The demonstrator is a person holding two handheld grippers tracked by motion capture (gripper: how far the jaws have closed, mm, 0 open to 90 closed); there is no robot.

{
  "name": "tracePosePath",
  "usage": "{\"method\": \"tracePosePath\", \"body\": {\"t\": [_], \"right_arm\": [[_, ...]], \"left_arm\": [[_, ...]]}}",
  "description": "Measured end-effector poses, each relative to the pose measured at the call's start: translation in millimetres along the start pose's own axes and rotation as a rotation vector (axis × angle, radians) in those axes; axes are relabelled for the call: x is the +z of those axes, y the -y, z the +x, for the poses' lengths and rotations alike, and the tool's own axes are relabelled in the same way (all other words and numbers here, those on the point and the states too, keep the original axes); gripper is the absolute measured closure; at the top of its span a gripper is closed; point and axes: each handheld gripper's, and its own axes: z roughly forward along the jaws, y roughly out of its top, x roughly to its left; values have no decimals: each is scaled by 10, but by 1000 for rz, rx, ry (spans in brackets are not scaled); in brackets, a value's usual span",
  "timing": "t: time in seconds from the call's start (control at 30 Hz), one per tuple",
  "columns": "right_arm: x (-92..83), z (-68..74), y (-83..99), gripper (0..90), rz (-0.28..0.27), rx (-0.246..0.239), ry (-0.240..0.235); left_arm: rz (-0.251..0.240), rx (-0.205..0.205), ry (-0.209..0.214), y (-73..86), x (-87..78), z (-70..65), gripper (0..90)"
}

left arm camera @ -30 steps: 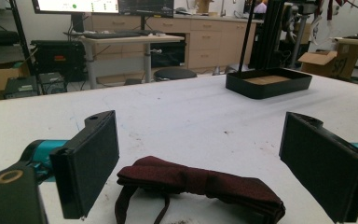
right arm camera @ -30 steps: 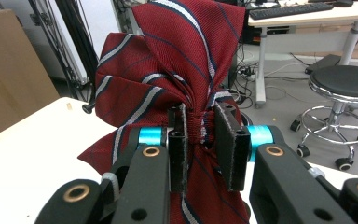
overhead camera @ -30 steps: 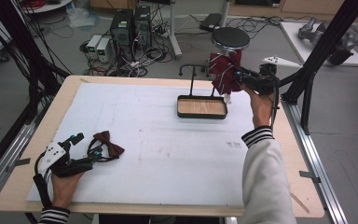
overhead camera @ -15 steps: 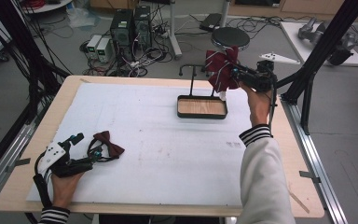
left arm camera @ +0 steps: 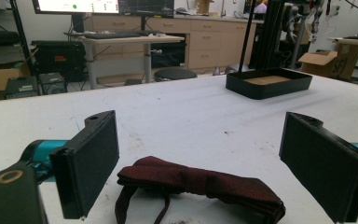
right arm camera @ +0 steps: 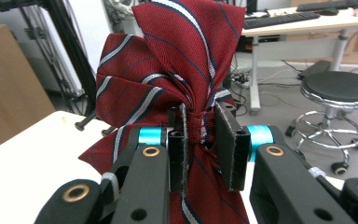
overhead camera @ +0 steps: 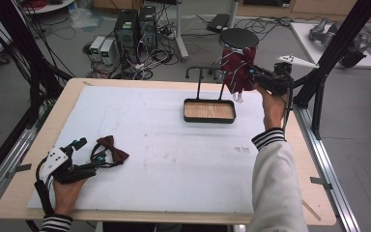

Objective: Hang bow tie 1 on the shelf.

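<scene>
Where pinched: striped bow tie [right arm camera: 177, 70] within hand-held gripper [right arm camera: 204, 135]

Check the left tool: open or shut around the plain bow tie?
Open. The left tool has its jaws standing wide apart, and the plain bow tie lies on the table between them, untouched by either pad.

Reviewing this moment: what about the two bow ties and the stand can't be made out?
- Striped bow tie: its knot is pinched between the right gripper fingers; lower end cut off by the bottom edge, right gripper view.
- Plain bow tie: its strap leaves the bottom edge, left gripper view.
- Stand: its hooks sit behind the striped tie, high view.
</scene>
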Motion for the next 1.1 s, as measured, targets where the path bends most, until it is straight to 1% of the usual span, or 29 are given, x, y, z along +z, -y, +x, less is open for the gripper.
{"method": "tracePosePath", "body": {"t": [0.1, 0.17, 0.2, 0.33, 0.43, 0.57, 0.6, 0.7, 0.9, 1.0, 1.1], "right_arm": [[-1, -48, 10, 758, 6, 0, 23], [11, -87, 23, 758, 11, 3, 46], [19, -102, 30, 758, 16, 11, 50], [44, -154, 52, 758, 25, 16, 79], [41, -194, 61, 758, 17, 23, 97], [37, -269, 83, 758, 36, 26, 126], [36, -289, 93, 758, 45, 30, 132], [39, -327, 115, 757, 43, 46, 129], [78, -350, 150, 756, 87, 29, 153], [102, -359, 173, 756, 119, 7, 168], [118, -356, 184, 756, 138, -5, 188]], "left_arm": [[1, 0, 1, 0, 1, 1, 123], [1, -1, 2, 0, 2, 2, 123], [1, -1, 2, 0, 1, 2, 122], [-1, -5, 1, 1, 0, 3, 123], [-1, -4, 1, 1, 0, 2, 122], [-2, -4, -1, 1, -1, 1, 122], [-3, -4, -1, 1, 0, 1, 123], [-2, -5, -1, 1, -1, 2, 122], [-2, -5, 0, 1, -1, 3, 122], [-1, -6, 1, 1, -1, 4, 123], [-1, -6, 1, 0, -2, 5, 122]]}}
